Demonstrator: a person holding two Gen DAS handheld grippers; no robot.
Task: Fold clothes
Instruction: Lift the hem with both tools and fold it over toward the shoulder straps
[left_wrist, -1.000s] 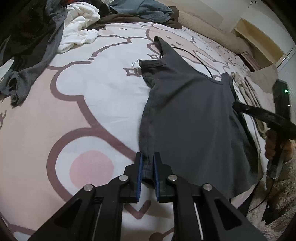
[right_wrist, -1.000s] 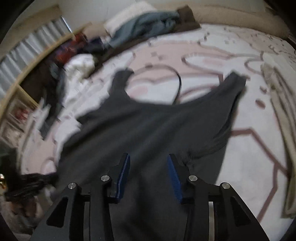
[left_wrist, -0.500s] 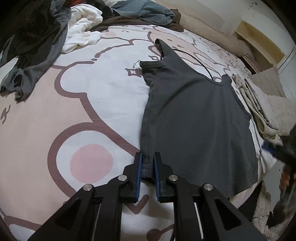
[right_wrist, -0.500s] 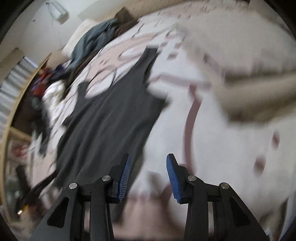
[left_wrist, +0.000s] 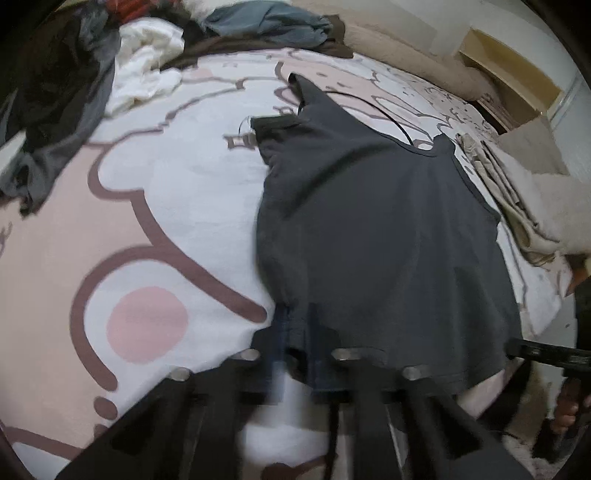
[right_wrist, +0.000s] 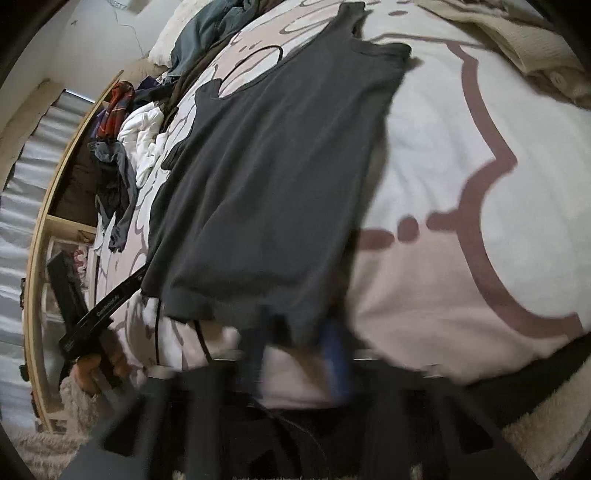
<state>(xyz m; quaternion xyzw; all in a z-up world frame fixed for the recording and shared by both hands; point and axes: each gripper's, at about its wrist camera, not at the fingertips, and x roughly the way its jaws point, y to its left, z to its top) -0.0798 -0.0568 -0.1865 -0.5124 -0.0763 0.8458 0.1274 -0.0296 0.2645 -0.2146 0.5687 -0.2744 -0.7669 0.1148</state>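
Observation:
A dark grey tank top (left_wrist: 376, 229) lies spread flat on the pink and white bedspread (left_wrist: 147, 221), straps toward the far side. My left gripper (left_wrist: 295, 354) is shut on its near left hem corner, blurred by motion. In the right wrist view the tank top (right_wrist: 273, 177) runs away from me. My right gripper (right_wrist: 299, 354) is blurred, with its blue pads on either side of the near right hem corner; the jaws still stand apart. The left gripper's black body (right_wrist: 99, 310) shows at the far hem corner.
A heap of unfolded clothes (left_wrist: 110, 74) lies along the far left of the bed, white, grey, teal and brown. Folded beige clothes (left_wrist: 517, 206) lie at the right edge. A wooden bed rail (right_wrist: 44, 229) runs along the far side in the right wrist view.
My right gripper has swung from over the shirt's middle, out to the right, and down to the near right hem corner. My left gripper has held its hem corner and shifted slightly.

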